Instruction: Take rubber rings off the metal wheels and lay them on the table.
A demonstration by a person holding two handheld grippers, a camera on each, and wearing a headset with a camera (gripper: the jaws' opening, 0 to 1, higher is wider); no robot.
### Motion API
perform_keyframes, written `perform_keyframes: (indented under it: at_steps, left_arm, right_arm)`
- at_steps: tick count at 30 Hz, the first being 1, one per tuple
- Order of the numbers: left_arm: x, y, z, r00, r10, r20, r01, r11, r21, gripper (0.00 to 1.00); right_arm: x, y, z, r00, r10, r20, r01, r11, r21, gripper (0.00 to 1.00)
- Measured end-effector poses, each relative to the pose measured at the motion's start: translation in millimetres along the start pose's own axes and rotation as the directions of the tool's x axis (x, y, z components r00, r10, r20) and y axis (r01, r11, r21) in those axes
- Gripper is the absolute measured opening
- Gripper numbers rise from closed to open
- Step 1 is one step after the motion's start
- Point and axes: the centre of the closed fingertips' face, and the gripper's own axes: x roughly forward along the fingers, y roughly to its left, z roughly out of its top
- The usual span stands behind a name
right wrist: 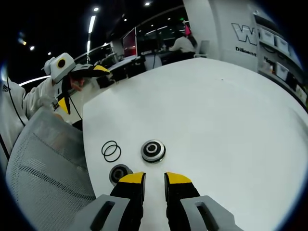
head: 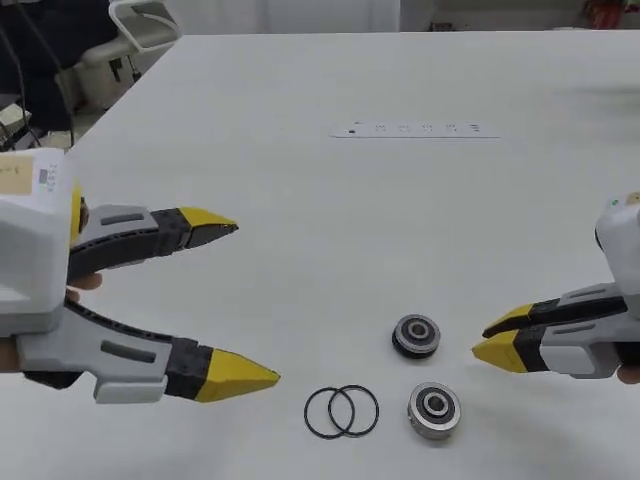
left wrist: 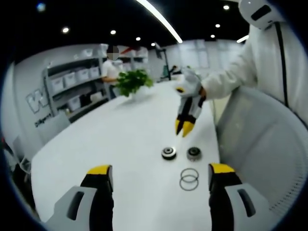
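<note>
Black rubber rings (head: 341,411): two thin loops, overlapping, flat on the white table (head: 420,200); just beside the silver metal wheel (head: 434,410), whose rim looks bare
Dark-rimmed metal wheel (head: 416,335): flat on the table, near the right gripper's tips; the dark rim suggests a ring is still seated, but you cannot confirm it from here
Right gripper (head: 481,340): jaws nearly together with a narrow gap; holding nothing
Left gripper (head: 255,302): jaws wide apart; empty; well apart from both wheels
Hazard, wheel slide: nothing braces the wheel; if you pick at its rim with one gripper alone, it will likely skate away
Hazard, ring snap: a stretched ring may spring free and roll off
Hazard, laid rings: a low sweep of your left gripper could drag them
</note>
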Motion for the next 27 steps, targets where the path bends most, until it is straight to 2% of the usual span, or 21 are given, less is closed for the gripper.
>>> perform_keyframes:
  at_steps: [10, 17, 20, 23, 27]
  left_arm:
    - [30.5, -0.6, 14.8, 0.9977, -0.064, 0.022, 0.064, 0.997, 0.037, 0.77]
    - [56.8, -4.9, 18.2, 0.9927, -0.117, 0.026, 0.116, 0.992, 0.047, 0.72]
    - [67.3, -7.0, 17.4, 0.9909, -0.132, 0.024, 0.131, 0.990, 0.050, 0.68]
    - [76.9, -12.2, 10.6, 0.9877, -0.156, 0.013, 0.155, 0.986, 0.058, 0.61]
    - [86.6, -19.0, 3.4, 0.9828, -0.184, 0.006, 0.184, 0.982, 0.040, 0.58]
  right_arm:
    - [1.5, -0.8, -1.0, 0.9999, 0.005, 0.014, -0.005, 1.000, 0.018, 0.13]
    - [4.7, -0.2, 0.6, 0.9998, 0.012, 0.017, -0.012, 1.000, 0.017, 0.15]
    - [6.4, 0.6, 2.1, 0.9997, 0.019, 0.018, -0.019, 1.000, 0.011, 0.14]
    - [8.5, 2.3, 2.4, 0.9995, 0.029, 0.009, -0.029, 1.000, -0.004, 0.14]
    - [11.1, 5.9, 3.6, 0.9988, 0.048, 0.011, -0.048, 0.999, -0.022, 0.14]
